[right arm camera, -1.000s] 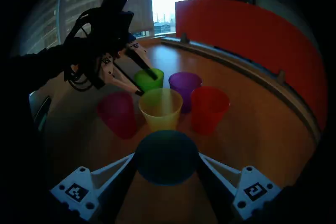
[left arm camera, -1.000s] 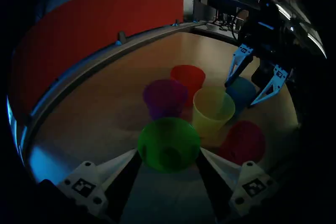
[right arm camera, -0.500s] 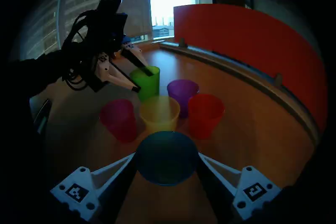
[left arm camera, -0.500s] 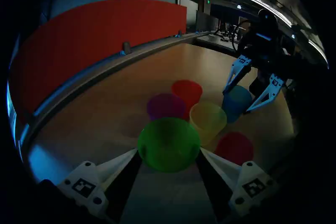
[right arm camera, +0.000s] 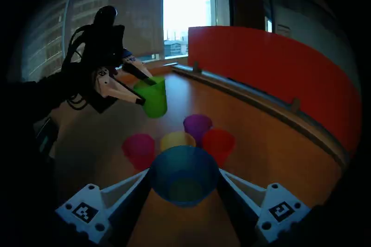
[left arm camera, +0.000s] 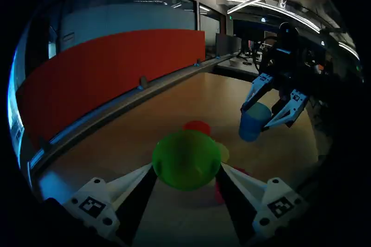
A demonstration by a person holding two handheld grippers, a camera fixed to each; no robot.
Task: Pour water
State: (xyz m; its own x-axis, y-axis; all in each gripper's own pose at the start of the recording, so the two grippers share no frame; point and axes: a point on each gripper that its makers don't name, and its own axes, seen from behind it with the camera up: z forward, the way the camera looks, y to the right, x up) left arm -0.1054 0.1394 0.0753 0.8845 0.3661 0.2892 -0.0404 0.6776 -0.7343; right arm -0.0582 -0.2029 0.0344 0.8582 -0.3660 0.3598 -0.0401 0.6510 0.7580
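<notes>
Right gripper view: right hand-held gripper (right arm camera: 184, 172) clamps blue cup (right arm camera: 184, 183), left hand-held gripper (right arm camera: 146, 91) green cup (right arm camera: 156, 99), both above table (right arm camera: 264, 154)

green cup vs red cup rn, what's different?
Colour: the green cup is green, the red cup red.
Grip: the green cup is clamped between the left gripper's fingers; the red cup is ungripped.
Pose: the green cup hangs above the table; the red cup stands on it beside the purple cup.
Shared: tapered tumbler shape, mouths up.

The green cup (left arm camera: 186, 160) and the blue cup (right arm camera: 183, 175) are both up in the air, tipped a little
</notes>
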